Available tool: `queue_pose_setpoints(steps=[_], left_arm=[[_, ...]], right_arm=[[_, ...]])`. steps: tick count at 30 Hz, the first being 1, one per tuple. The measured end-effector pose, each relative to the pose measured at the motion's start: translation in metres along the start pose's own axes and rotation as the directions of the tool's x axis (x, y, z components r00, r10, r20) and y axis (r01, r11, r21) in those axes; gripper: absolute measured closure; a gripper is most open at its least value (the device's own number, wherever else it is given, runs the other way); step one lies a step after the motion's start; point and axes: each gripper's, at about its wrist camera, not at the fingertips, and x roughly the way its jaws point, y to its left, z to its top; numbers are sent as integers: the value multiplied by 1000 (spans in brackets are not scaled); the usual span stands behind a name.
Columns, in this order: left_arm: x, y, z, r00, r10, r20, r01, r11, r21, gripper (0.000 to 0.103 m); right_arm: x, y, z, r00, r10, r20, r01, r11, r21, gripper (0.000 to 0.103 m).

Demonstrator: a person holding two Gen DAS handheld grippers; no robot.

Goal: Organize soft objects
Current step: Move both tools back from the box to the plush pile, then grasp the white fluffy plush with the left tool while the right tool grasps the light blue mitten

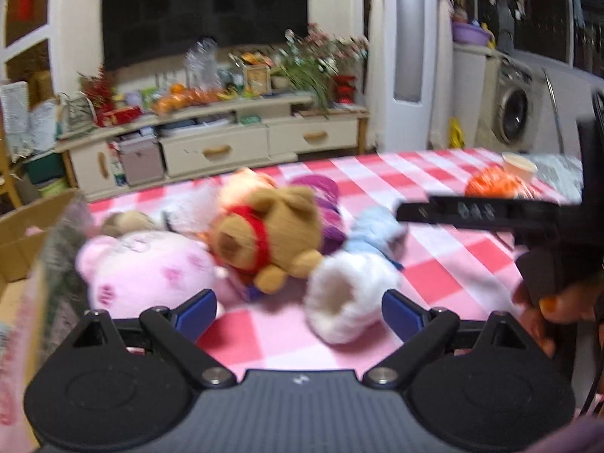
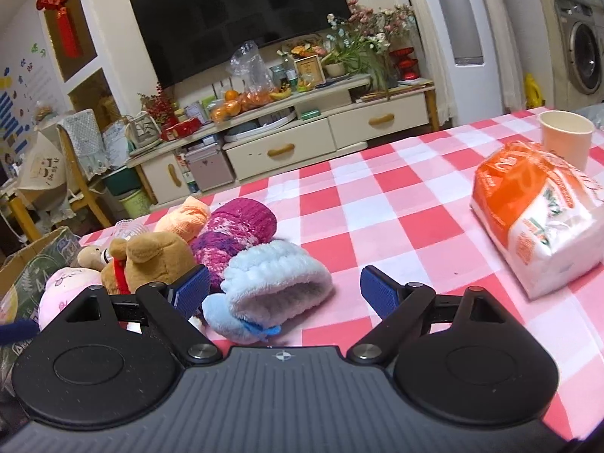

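A heap of soft toys lies on the red-checked table (image 1: pixel 445 275). In it are a pink plush (image 1: pixel 151 271), a brown bear with a red scarf (image 1: pixel 264 234), a purple knit mitten (image 1: pixel 326 204) and a fluffy light-blue mitten (image 1: pixel 351 294). My left gripper (image 1: pixel 298 311) stands open just before the pile, the blue mitten near its right pad. My right gripper (image 2: pixel 285 292) is open too, with the light-blue mitten (image 2: pixel 271 283) lying loose between its pads. Beside it are the purple mitten (image 2: pixel 234 234), the bear (image 2: pixel 151 260), the pink plush (image 2: pixel 68 290) and an orange plush (image 2: pixel 185 215).
A cardboard box (image 2: pixel 34 268) stands at the table's left end. An orange tissue pack (image 2: pixel 536 219) and a paper cup (image 2: pixel 566 136) sit at the right. A hand (image 1: pixel 547 309) holds the right gripper close on the left gripper's right. A TV cabinet lies beyond the table.
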Motion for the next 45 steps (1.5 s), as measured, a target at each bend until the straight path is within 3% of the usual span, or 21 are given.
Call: queue_pose_setpoints(steps=[11,24,31,37,40,41,45], left_arm=[[47,-34,-1,996,-14,-90,16,999,29,16],[73,-40,1,990,24,-137,-22,1000,17,50],[77,-36,3,990,18,-143,-17,1000,6,59],[76,-33,5,990,-2,-138,1,1000,-6,72],[73,-29,5,991,-14,-135,12,1000,-13,75],[73,-28,5,991,-16,-135,14,1000,-18,76],[71,-23,6,990,-32,-138,26,999,-43,78]], right_arm=[[38,-3,9,994,64,-90,-68,997,-42,0],[61,-2,7,976,122,-179,-131,990,-42,0],[60,2,8,975,137,-177,-147,988,-45,0],[60,4,8,972,161,-172,-172,984,-51,27],[59,6,8,972,172,-161,-184,981,-63,49],[59,6,8,971,180,-159,-192,979,-67,66],[59,12,7,970,188,-153,-202,976,-85,76]])
